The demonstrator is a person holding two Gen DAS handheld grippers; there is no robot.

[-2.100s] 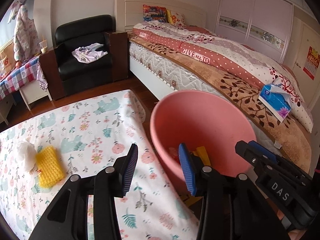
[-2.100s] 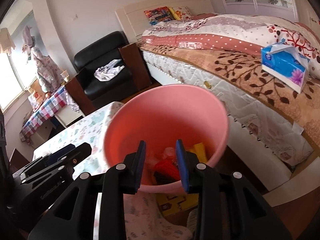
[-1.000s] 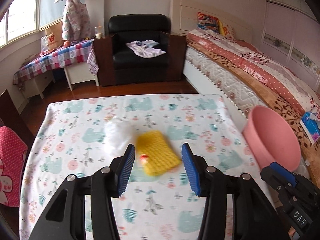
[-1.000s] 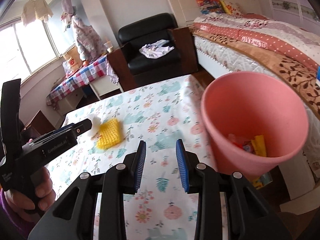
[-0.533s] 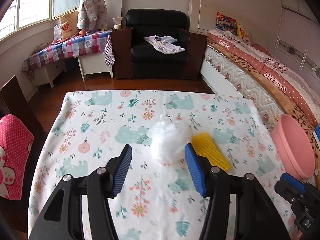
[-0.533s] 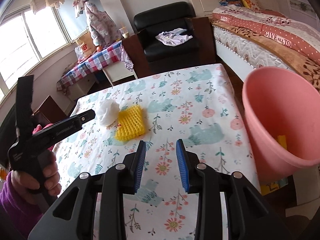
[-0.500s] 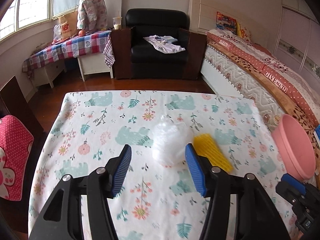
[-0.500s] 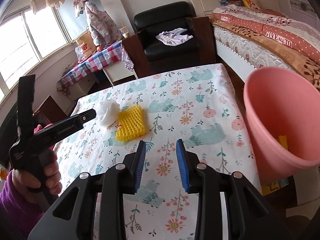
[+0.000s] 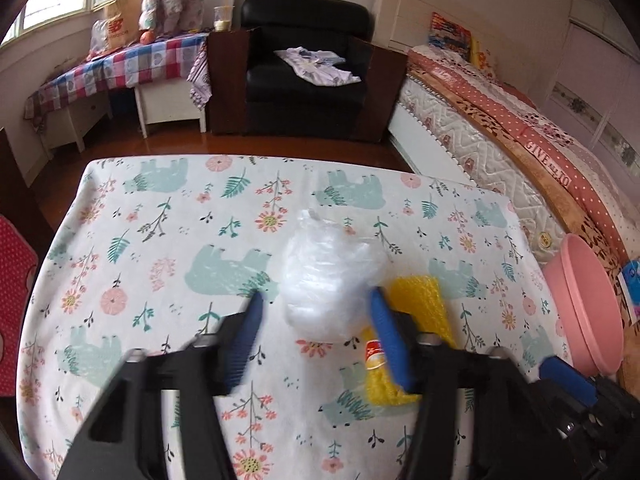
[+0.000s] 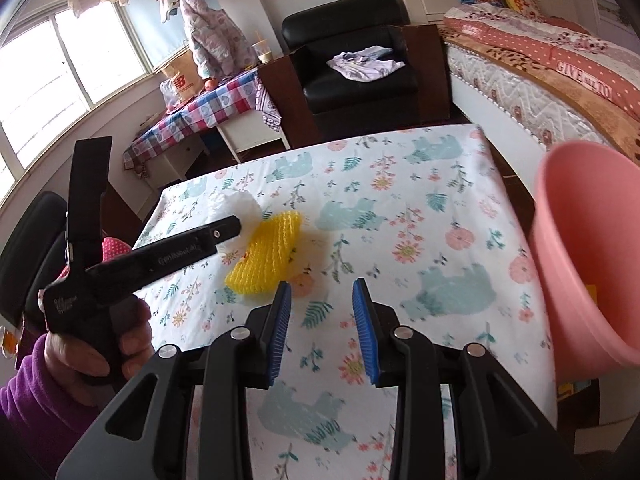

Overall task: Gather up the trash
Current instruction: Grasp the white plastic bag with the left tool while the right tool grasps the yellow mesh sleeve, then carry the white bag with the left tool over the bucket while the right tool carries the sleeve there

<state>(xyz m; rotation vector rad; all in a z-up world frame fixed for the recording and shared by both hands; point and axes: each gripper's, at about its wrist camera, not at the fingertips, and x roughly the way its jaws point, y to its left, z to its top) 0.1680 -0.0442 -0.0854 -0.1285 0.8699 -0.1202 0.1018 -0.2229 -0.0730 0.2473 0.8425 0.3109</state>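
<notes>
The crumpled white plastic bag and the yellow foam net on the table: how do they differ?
The crumpled white plastic bag is translucent, puffed into a ball; the yellow foam net is opaque, ribbed and lies flat. The bag sits between the closing left gripper pads; the net lies beside them. Both rest on the floral tablecloth.

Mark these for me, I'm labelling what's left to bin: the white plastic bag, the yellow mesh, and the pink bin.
white plastic bag (image 9: 328, 280), left wrist view, middle of the crumpled bundle.
yellow mesh (image 10: 268, 254), right wrist view, centre of the netting.
pink bin (image 10: 588, 248), right wrist view, inner wall below the rim.
</notes>
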